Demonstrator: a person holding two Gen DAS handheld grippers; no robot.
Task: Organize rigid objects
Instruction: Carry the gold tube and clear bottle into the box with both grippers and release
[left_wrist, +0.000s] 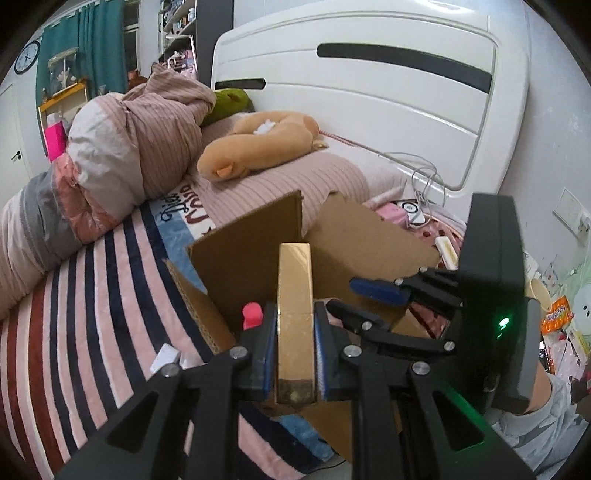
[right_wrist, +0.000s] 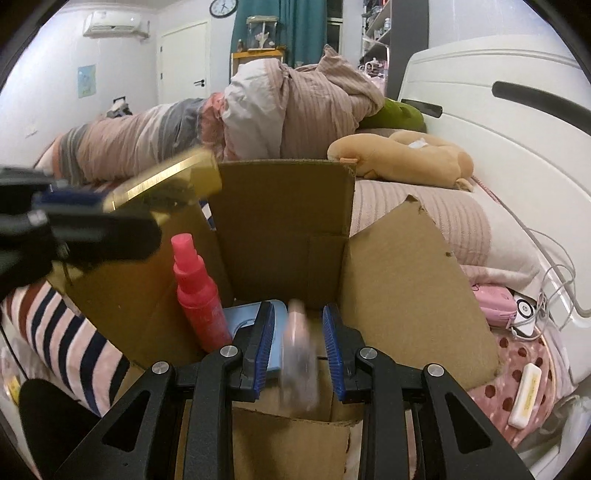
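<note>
gold box (left_wrist: 295, 314): held lengthwise above cardboard box (left_wrist: 236, 251) | pink bottle (right_wrist: 197, 284): upright inside

A cardboard box (right_wrist: 280, 229) stands open on the bed (left_wrist: 92, 288), with its flaps raised. Inside the box, a spray bottle (right_wrist: 197, 295) stands upright against the left wall, with a flat case (right_wrist: 240, 314) lying on the floor just to its right. The left tongs (left_wrist: 295, 339) hold a long box (left_wrist: 295, 314) above the near-left edge of the cardboard box. A plush toy (left_wrist: 258, 147) lies on the pillow (left_wrist: 295, 177) behind the box. A rolled quilt (right_wrist: 258, 110) lies behind and left. A small bar (right_wrist: 526, 395) lies on the bed to the right.
</note>
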